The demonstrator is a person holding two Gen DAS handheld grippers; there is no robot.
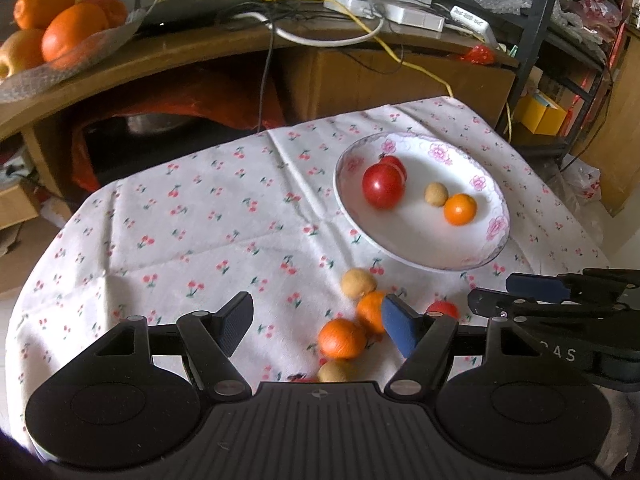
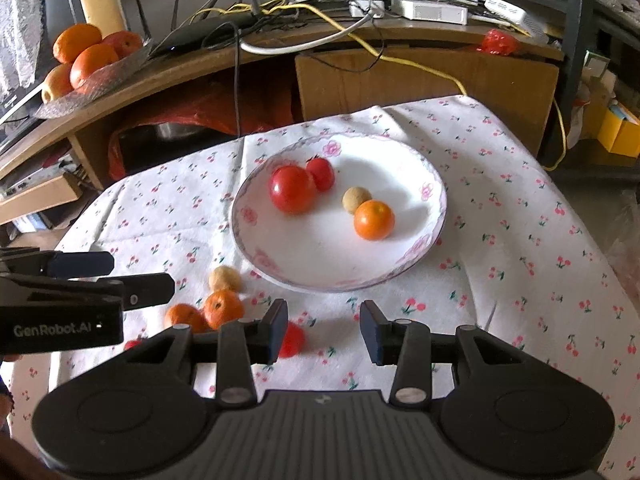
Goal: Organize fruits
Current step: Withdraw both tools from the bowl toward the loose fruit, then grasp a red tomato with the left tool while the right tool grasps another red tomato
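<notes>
The counter wears a thin cotton-like cloth, matt white with printed cherries and pressed fold creases. The plate looks like glazed ceramic, glossy and smooth, with pink flowers on its rim. The large tomato on it has a shiny, taut skin catching highlights; the orange beside it is satiny with fine dimples, and the small tan fruit is dull and rough. The left gripper and right gripper are matt black plastic with ribbed housings, small metal pivot pins and dark blue rubbery pads. The shelf behind is bare brown wood.
</notes>
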